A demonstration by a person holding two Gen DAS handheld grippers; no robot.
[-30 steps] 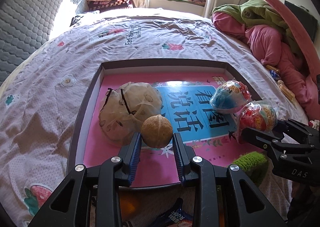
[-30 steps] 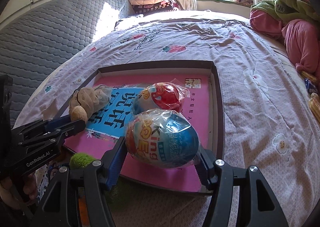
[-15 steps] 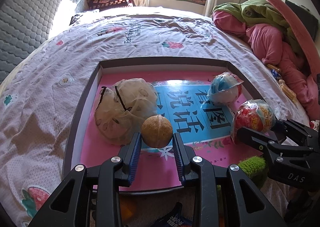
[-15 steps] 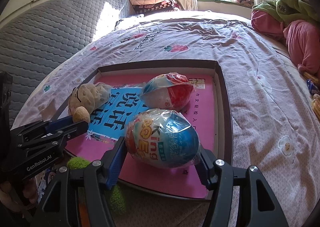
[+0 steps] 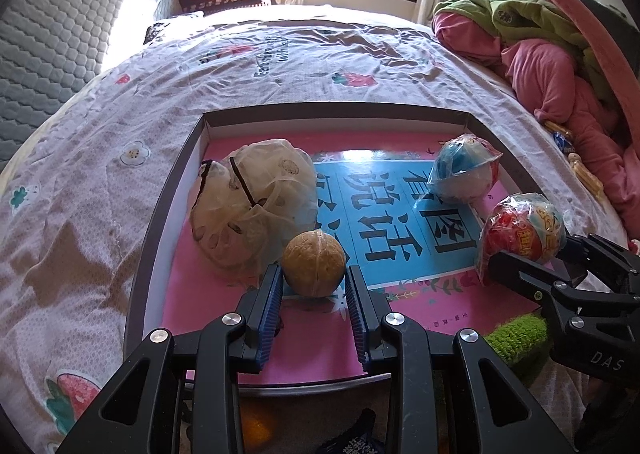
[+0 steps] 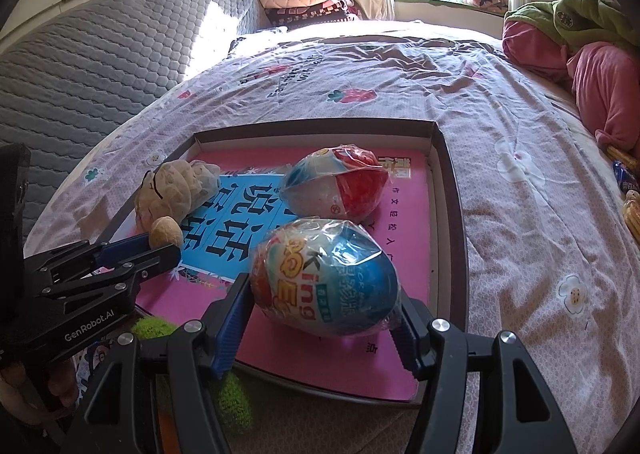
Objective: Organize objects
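Bedspread [image 5: 280,65] is covered by a shallow tray [image 5: 168,193] lined pink. Walnut [image 5: 313,263] is pinched by left gripper [image 5: 313,296] over the tray's near edge, beside a mesh bag [image 5: 252,205]. Wrapped toy egg [image 6: 324,282] is clamped by right gripper [image 6: 322,318]; second egg [image 6: 336,181] is lying behind it.

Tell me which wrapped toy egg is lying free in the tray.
The farther toy egg with the white and red shell, lying on the pink book; the nearer blue one is clamped in the right gripper.
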